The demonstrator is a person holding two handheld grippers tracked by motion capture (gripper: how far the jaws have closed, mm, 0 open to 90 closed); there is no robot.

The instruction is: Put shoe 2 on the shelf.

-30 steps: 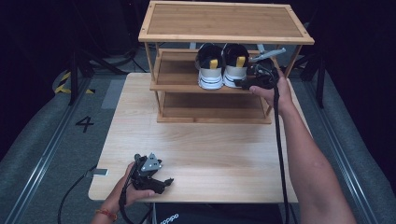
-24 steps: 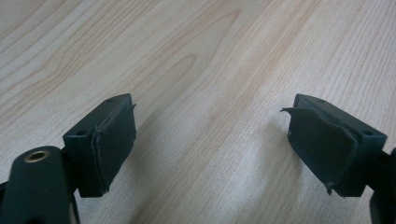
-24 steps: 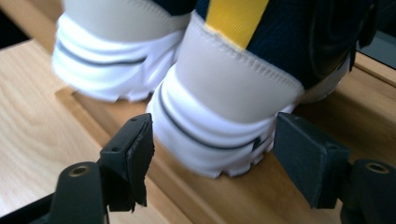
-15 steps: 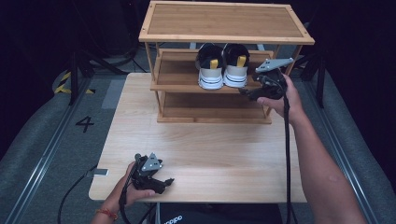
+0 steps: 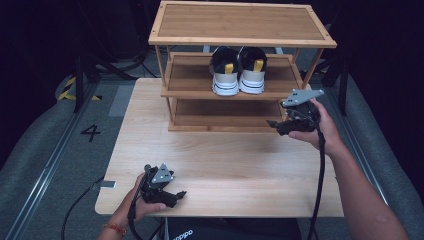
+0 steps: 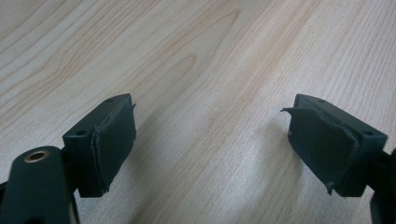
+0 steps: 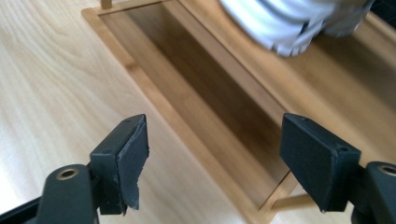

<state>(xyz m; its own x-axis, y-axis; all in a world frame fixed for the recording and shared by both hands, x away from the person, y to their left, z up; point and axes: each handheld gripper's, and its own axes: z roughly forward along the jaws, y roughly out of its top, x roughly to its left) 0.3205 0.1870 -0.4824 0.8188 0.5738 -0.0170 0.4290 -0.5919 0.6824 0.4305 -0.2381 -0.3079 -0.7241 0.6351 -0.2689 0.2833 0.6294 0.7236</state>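
A pair of black, white and yellow sneakers point(image 5: 238, 71) stands side by side on the middle shelf of a wooden shoe rack point(image 5: 242, 20), heels facing the person, at the far side of the pale wooden bench point(image 5: 220, 160). In the right gripper view, a blurred white sole point(image 7: 285, 23) of the sneakers sits on the shelf above the rack's lower tier. Just beside the rack's right front post, the right gripper point(image 5: 280, 125) is held in the air by the person's right hand point(image 5: 322, 127), its fingers point(image 7: 123, 161) released, spread wide and holding nothing, aimed toward the rack's lower shelves. Well apart from the sneakers, at the bench's near edge, the left gripper point(image 5: 177, 195) rests low over the wood in the person's left hand point(image 5: 135, 205). Its fingers point(image 6: 109, 142) are likewise released, with bare bench grain between them. A black cable point(image 5: 320, 175) trails from the right gripper along the forearm.
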